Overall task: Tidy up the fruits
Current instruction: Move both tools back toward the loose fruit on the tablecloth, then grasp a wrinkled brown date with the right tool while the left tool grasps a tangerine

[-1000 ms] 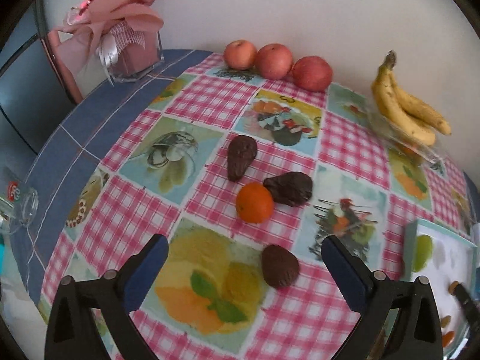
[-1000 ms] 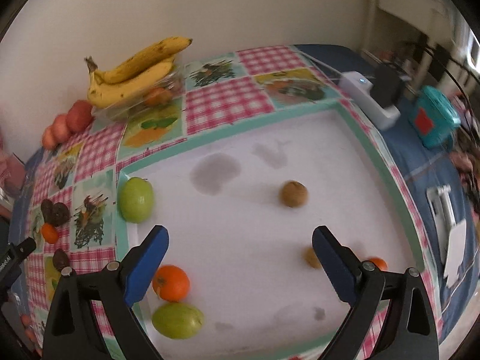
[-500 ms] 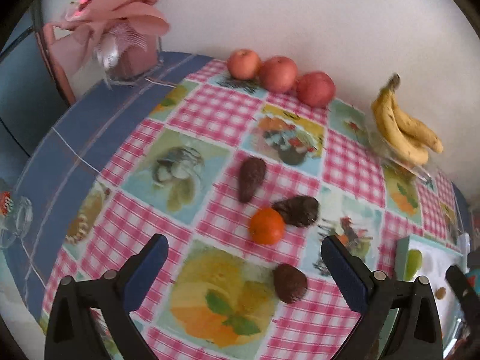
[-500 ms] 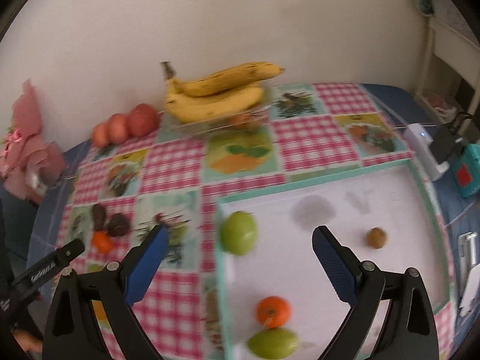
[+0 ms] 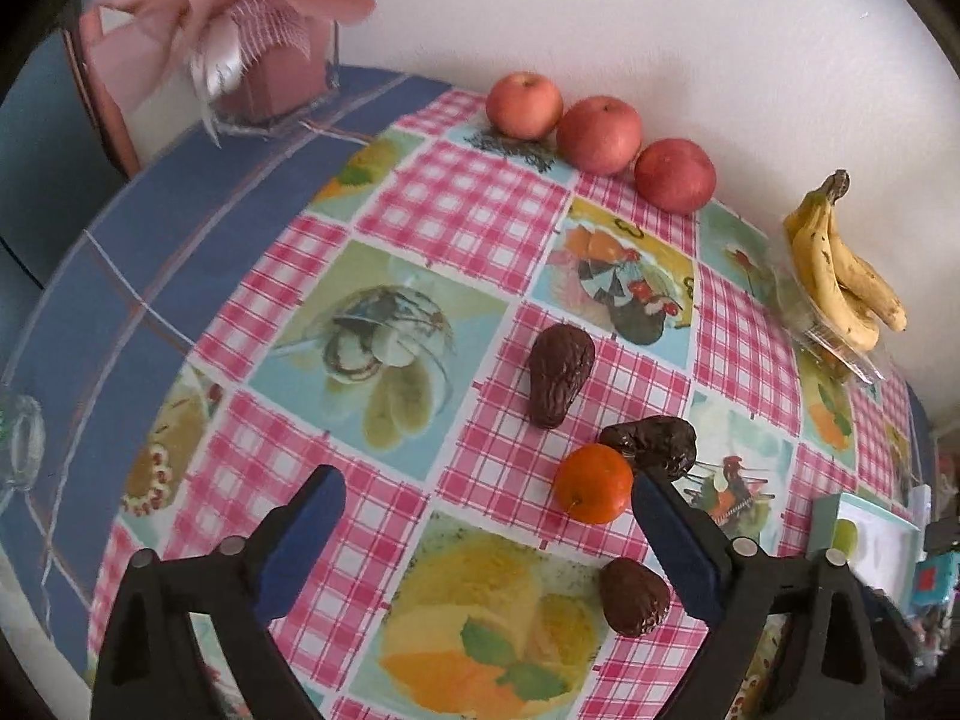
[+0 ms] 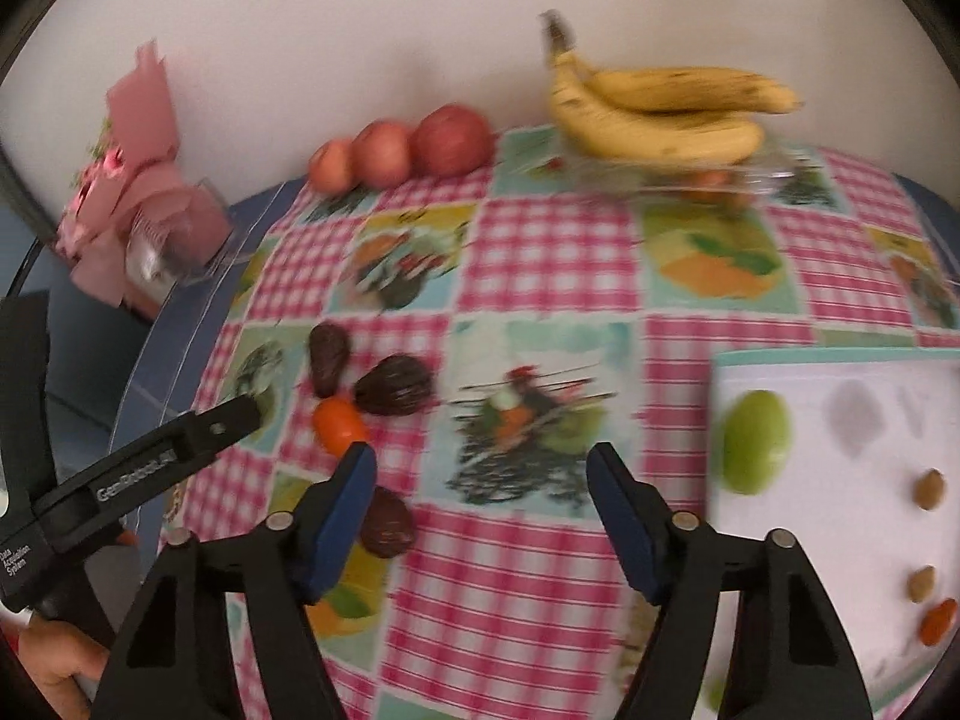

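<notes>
An orange (image 5: pixel 593 483) lies on the checked tablecloth among three dark wrinkled avocados (image 5: pixel 558 373). My left gripper (image 5: pixel 489 534) hangs over them, its jaws wide and closing a little, with the orange just inside its right finger and untouched. My right gripper (image 6: pixel 483 492) is over the cloth between the avocados (image 6: pixel 394 385) and the white tray (image 6: pixel 840 372). Its jaws are closing with nothing between them. In the tray lie a green fruit (image 6: pixel 755 441) and small nuts (image 6: pixel 929 487). The orange (image 6: pixel 339 426) sits left of the right gripper's left finger.
Three red apples (image 5: pixel 598 133) line the wall, with a bunch of bananas (image 5: pixel 840 264) on a clear box to their right. A pink bouquet in a clear case (image 5: pixel 264 60) stands at the back left corner. A glass (image 5: pixel 21 444) sits at the left edge.
The right gripper swung left from over the tray to the tablecloth and its jaws narrowed. The left gripper drifted left, so the fruits now sit nearer its right finger.
</notes>
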{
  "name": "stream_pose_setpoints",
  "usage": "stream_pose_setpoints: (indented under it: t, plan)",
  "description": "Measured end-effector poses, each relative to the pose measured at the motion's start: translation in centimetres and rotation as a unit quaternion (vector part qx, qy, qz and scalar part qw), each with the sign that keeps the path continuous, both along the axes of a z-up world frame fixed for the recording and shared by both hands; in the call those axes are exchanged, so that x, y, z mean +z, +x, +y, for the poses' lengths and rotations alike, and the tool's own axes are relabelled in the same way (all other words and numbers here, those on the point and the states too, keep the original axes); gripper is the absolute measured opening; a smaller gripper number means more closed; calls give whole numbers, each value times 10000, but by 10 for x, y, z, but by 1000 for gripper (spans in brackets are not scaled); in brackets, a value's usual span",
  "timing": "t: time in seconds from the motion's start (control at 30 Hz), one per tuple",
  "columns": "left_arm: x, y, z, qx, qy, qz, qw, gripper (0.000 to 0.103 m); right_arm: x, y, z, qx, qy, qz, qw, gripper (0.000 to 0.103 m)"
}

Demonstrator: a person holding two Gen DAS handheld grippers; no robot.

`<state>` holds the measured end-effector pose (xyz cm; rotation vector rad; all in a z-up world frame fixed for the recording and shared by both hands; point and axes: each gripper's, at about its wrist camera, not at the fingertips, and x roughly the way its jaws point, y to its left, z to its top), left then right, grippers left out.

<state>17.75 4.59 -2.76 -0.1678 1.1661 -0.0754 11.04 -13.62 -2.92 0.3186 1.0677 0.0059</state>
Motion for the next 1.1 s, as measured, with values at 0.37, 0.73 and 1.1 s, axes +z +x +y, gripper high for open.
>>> stream_pose_setpoints:
  t: [0.37,0.73,1.1]
  plan:
    - [-24,13,5,-192,-464,361,9981,94,-38,19,37,560,392,572,9960,51]
    - [-25,13,4,-225,-567,336,9976,94,-55,24,56,798,189,802,9934,36]
    - [-34,16,-14,-445,-699,412,9957,85,-47,15,18,324,-87,760,9965,36]
